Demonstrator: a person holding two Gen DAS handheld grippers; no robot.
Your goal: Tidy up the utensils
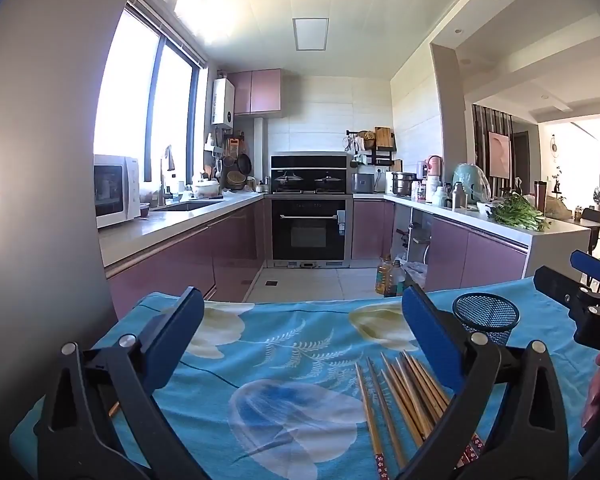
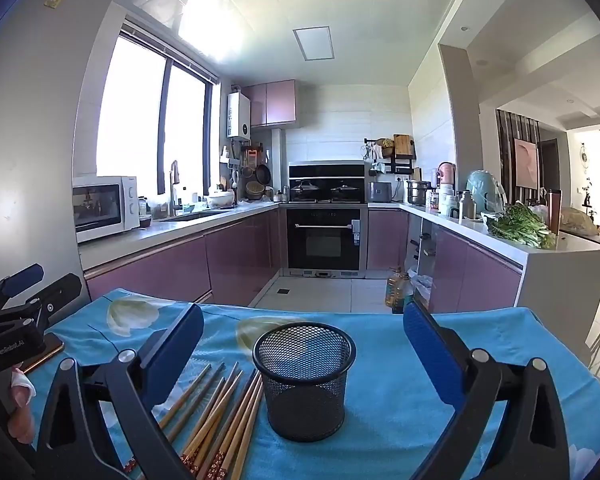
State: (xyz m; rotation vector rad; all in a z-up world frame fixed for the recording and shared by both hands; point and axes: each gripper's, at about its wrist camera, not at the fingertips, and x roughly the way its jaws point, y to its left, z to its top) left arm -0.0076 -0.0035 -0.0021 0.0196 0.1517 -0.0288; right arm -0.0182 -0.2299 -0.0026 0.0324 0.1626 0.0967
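Several wooden chopsticks (image 1: 404,396) lie loose on the blue floral tablecloth (image 1: 284,360), near my left gripper's right finger. A black mesh holder (image 1: 486,316) stands upright and looks empty just beyond them. My left gripper (image 1: 300,328) is open and empty above the cloth. In the right wrist view the holder (image 2: 305,380) stands between the fingers of my right gripper (image 2: 304,344), which is open and empty. The chopsticks (image 2: 216,416) lie left of the holder. The right gripper also shows in the left wrist view (image 1: 580,300).
The table's far edge (image 2: 300,312) faces a kitchen floor with oil bottles (image 2: 398,288). Purple cabinets, an oven (image 2: 324,236) and counters stand beyond. A phone-like flat object (image 2: 44,354) lies at the table's left, under the left gripper.
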